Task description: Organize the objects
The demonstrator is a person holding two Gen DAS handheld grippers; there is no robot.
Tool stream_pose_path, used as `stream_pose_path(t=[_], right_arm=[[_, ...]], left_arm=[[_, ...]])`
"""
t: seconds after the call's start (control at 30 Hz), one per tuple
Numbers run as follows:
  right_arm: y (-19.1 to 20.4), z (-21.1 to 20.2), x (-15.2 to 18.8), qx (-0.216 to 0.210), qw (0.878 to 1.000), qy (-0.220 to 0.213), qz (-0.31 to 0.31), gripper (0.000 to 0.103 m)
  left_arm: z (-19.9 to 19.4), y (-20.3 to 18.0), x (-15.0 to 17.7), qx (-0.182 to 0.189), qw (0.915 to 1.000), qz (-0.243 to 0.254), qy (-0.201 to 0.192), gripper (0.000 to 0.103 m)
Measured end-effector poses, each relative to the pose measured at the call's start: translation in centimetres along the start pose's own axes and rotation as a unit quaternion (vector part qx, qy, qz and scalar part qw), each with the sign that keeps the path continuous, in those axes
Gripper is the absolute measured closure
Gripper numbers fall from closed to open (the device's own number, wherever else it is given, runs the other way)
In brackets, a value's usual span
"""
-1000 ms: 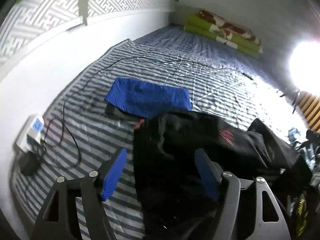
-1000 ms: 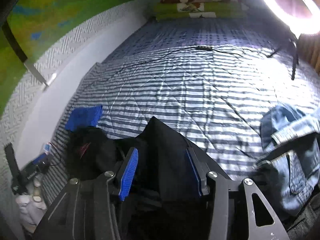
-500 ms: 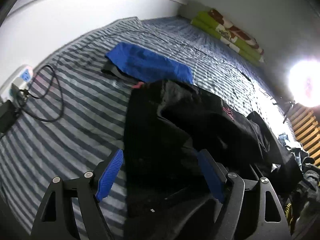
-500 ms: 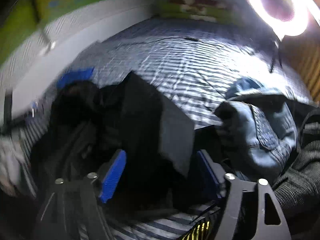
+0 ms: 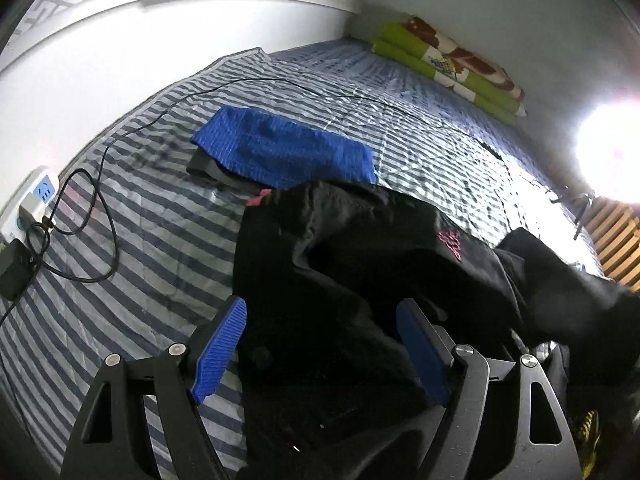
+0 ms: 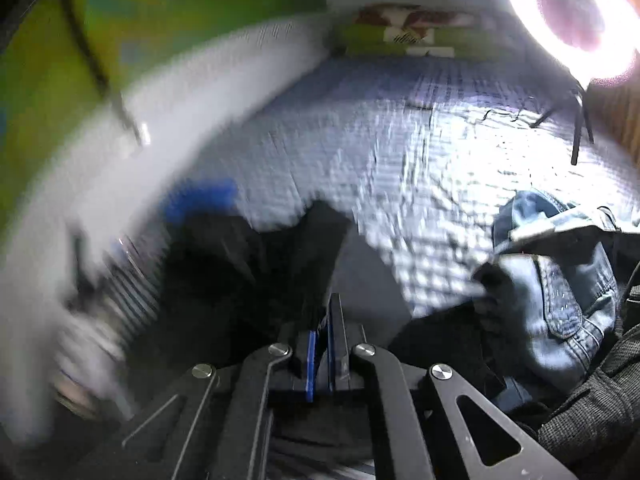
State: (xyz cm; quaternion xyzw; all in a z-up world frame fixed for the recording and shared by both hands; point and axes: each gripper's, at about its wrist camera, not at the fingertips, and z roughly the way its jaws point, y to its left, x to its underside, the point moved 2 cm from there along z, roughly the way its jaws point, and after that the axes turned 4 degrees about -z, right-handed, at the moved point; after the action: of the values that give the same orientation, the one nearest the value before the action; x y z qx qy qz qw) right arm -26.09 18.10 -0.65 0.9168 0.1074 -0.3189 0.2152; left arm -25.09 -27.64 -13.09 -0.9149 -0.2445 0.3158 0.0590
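The left gripper (image 5: 320, 344) stands wide apart over the black garment (image 5: 360, 264), which lies crumpled on the striped bed (image 5: 160, 232) near a folded blue cloth (image 5: 284, 150); the right gripper (image 6: 320, 344) is pressed together on a fold of the black garment; a denim jacket (image 6: 560, 280) lies to its right.

black garment: crumpled black fabric garment with a small pink logo (image 5: 360, 264), spread on the striped bed
blue cloth: folded blue knit cloth (image 5: 284, 150), flat, just beyond it
denim: crumpled light-blue denim garment (image 6: 560, 280), heaped apart

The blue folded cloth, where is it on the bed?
In the left wrist view the blue folded cloth lies near the wall, just beyond the black garment.
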Motion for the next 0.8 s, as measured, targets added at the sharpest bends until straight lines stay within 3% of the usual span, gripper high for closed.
stream_pose_path(t=[0.1, 0.13, 0.2, 0.23, 0.27, 0.3, 0.33, 0.37, 0.47, 0.57, 0.67, 0.8], right_arm=[[-2.6, -4.0, -4.4, -0.033, 0.996, -0.062, 0.054, 0.099], [-3.9, -5.0, -5.9, -0.009, 0.994, -0.086, 0.062, 0.099], [-6.2, -4.9, -8.6, 0.127, 0.986, -0.097, 0.047, 0.080], [-7.9, -3.9, -9.7, 0.228, 0.970, -0.080, 0.030, 0.052], [-9.3, -3.0, -10.3, 0.290, 0.954, -0.066, 0.024, 0.044], [-11.1, -2.0, -10.4, 0.344, 0.937, -0.054, 0.024, 0.044], [-11.9, -1.3, -10.2, 0.353, 0.934, -0.046, 0.026, 0.044], [-12.5, -0.8, -9.9, 0.342, 0.938, -0.040, 0.030, 0.044], [-12.5, 1.3, -7.9, 0.256, 0.965, -0.033, 0.043, 0.043], [-11.1, 5.0, -6.1, 0.189, 0.982, 0.008, 0.018, 0.043], [-8.8, 8.4, -4.5, 0.151, 0.988, 0.041, -0.019, 0.042], [-3.4, 10.9, -2.5, 0.054, 0.993, 0.059, -0.084, 0.041]], left_arm=[[0.2, 0.2, -0.3, -0.007, 1.0000, -0.002, -0.003, 0.023], [0.3, 0.3, -0.4, -0.009, 0.9999, -0.002, -0.005, 0.023], [0.5, 0.3, -0.6, -0.013, 0.9999, -0.003, -0.005, 0.023], [0.6, 0.4, -0.8, -0.015, 0.9999, -0.004, -0.006, 0.023], [0.8, 0.4, -0.9, -0.017, 0.9998, -0.006, -0.007, 0.023], [0.8, 0.4, -1.0, -0.019, 0.9998, -0.006, -0.007, 0.023], [1.0, 0.5, -1.1, -0.020, 0.9998, -0.007, -0.007, 0.023], [1.1, 0.5, -1.2, -0.022, 0.9997, -0.006, -0.007, 0.023], [1.5, 1.0, -1.5, -0.030, 0.9995, -0.007, -0.006, 0.023], [2.1, 2.0, -2.0, -0.034, 0.9991, -0.024, -0.003, 0.023], [2.5, 2.8, -2.3, -0.034, 0.9988, -0.037, 0.003, 0.023], [3.1, 3.1, -2.7, -0.033, 0.9986, -0.042, 0.003, 0.023]])
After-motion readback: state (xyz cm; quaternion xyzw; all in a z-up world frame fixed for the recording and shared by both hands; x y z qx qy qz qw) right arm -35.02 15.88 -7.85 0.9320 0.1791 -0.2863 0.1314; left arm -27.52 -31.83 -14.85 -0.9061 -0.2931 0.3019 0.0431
